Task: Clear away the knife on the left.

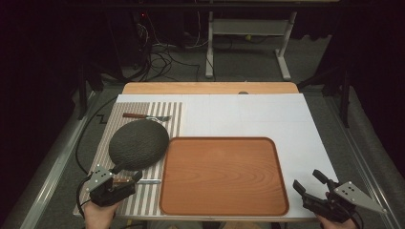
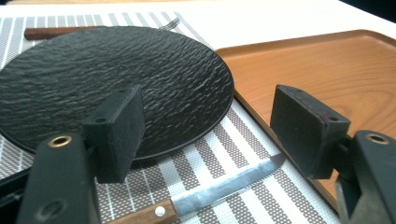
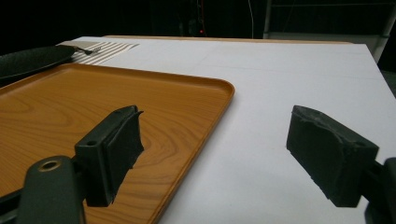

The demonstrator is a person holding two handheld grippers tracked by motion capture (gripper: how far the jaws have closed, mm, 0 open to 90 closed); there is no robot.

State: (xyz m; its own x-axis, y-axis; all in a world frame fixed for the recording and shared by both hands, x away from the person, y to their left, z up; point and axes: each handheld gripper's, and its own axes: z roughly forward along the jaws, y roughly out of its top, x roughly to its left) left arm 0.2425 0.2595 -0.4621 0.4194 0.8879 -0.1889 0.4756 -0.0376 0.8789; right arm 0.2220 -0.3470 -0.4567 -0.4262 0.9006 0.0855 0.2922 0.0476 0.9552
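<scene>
High view: both grippers, left (image 1: 125, 182) and right (image 1: 309, 183), were held with jaws parted, nothing gripped, the left over a knife (image 2: 219, 191).

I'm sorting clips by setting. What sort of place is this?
Probably a lab data-collection bench: a table setting of plate, knife and wooden tray, with bare desk frames and loose cables behind.

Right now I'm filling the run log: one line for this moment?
left gripper open over knife | right gripper open, empty | black plate on striped placemat | wooden tray empty
</scene>
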